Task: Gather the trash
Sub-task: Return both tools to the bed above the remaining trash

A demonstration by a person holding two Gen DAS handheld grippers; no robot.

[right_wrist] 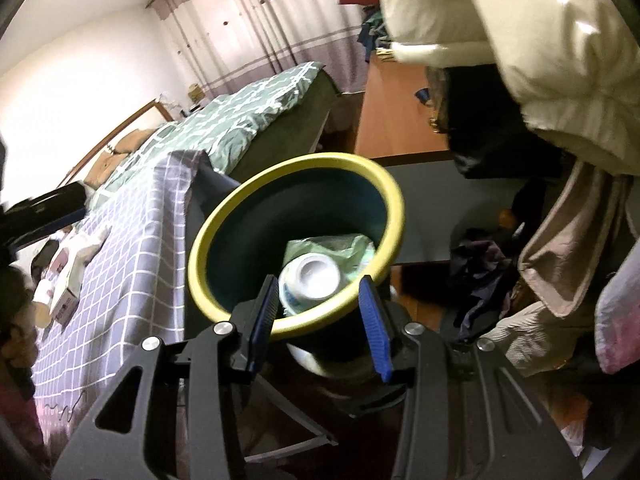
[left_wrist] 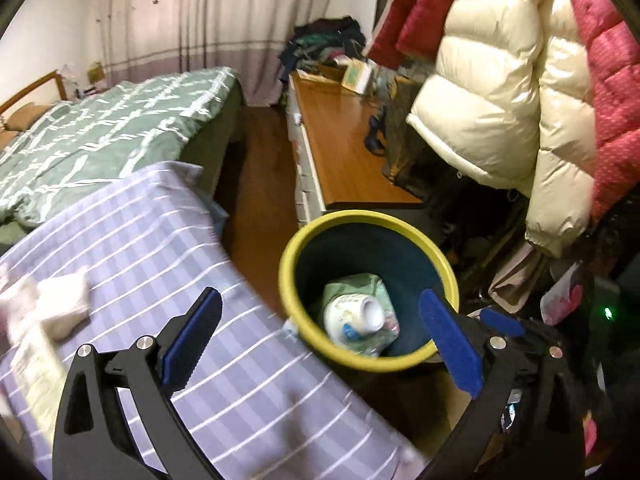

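A dark blue bin with a yellow rim [left_wrist: 285, 280] [right_wrist: 197, 252] stands beside a table under a purple checked cloth [left_wrist: 224, 360] [right_wrist: 132, 280]. Inside the bin lie a white printed cup [left_wrist: 354, 318] [right_wrist: 310, 276] on its side and a crumpled green bag [left_wrist: 356, 284] [right_wrist: 344, 246]. My left gripper [left_wrist: 320, 294] is open wide and holds nothing, one finger over the cloth and the other over the bin. My right gripper [right_wrist: 319, 282] hovers at the bin's near rim, jaws partly apart and not pressing on anything. A crumpled white tissue [left_wrist: 60, 308] [right_wrist: 90, 246] and a small box [left_wrist: 36, 368] [right_wrist: 66, 300] lie on the cloth.
A bed with a green quilt [left_wrist: 100, 136] [right_wrist: 240, 116] lies beyond the table. A wooden dresser [left_wrist: 348, 148] stands behind the bin. Puffy cream and red jackets [left_wrist: 500, 92] hang at right, close above the bin. Clothes are heaped on the floor [right_wrist: 480, 272] at right.
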